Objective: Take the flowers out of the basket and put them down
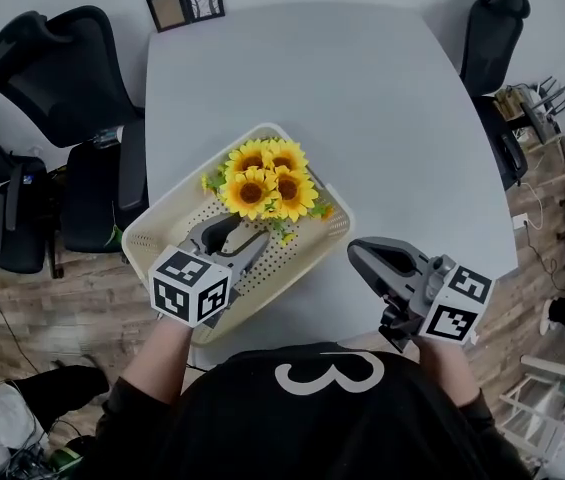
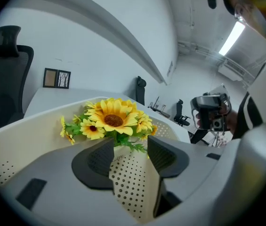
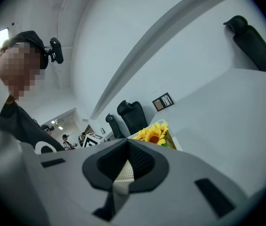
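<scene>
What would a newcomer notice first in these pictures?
The yellow sunflowers stand out first, lying at the far end of a cream perforated basket on the white table. The left gripper reaches into the basket, jaws apart, close to the flowers. The right gripper is shut, to the basket's right.

Black office chairs (image 1: 57, 63), wooden floor (image 1: 82, 308)

I see an office meeting room: a white table (image 1: 382, 118), black office chairs (image 1: 57, 63) at ten and one o'clock, a strip light (image 2: 231, 36) overhead.
</scene>
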{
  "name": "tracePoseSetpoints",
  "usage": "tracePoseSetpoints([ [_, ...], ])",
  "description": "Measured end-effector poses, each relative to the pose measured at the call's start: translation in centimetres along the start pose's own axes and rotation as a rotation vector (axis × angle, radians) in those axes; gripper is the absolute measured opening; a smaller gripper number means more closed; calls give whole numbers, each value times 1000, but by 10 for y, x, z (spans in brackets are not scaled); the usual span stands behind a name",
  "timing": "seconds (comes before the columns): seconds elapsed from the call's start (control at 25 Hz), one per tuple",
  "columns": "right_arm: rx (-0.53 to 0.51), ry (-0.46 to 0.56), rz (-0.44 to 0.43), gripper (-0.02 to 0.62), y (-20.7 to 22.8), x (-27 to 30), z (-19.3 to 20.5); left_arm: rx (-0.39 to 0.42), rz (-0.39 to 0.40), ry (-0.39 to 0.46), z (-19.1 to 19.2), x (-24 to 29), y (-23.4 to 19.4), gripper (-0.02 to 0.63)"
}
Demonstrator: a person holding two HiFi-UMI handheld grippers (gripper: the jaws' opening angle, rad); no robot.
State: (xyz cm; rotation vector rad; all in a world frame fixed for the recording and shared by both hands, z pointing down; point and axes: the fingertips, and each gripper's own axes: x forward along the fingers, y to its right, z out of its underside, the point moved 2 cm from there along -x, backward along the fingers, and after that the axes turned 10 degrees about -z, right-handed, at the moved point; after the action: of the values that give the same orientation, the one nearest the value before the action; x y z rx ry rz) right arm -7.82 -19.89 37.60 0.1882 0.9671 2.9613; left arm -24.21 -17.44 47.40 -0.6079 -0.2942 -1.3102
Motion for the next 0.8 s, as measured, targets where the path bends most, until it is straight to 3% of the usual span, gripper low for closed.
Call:
tracePoseSetpoints([
  [0.16,-23,-3,-27,6,-1,-6,-9,6,-97,4,0,11,-15,232],
  [0.44,-42,7,-39,6,-1,-17,-25,28,-201,17,-3,34,-28,306],
  [0.8,-35,8,7,6,1,-35,-22,71,-203,86,-15,51,-31,340],
])
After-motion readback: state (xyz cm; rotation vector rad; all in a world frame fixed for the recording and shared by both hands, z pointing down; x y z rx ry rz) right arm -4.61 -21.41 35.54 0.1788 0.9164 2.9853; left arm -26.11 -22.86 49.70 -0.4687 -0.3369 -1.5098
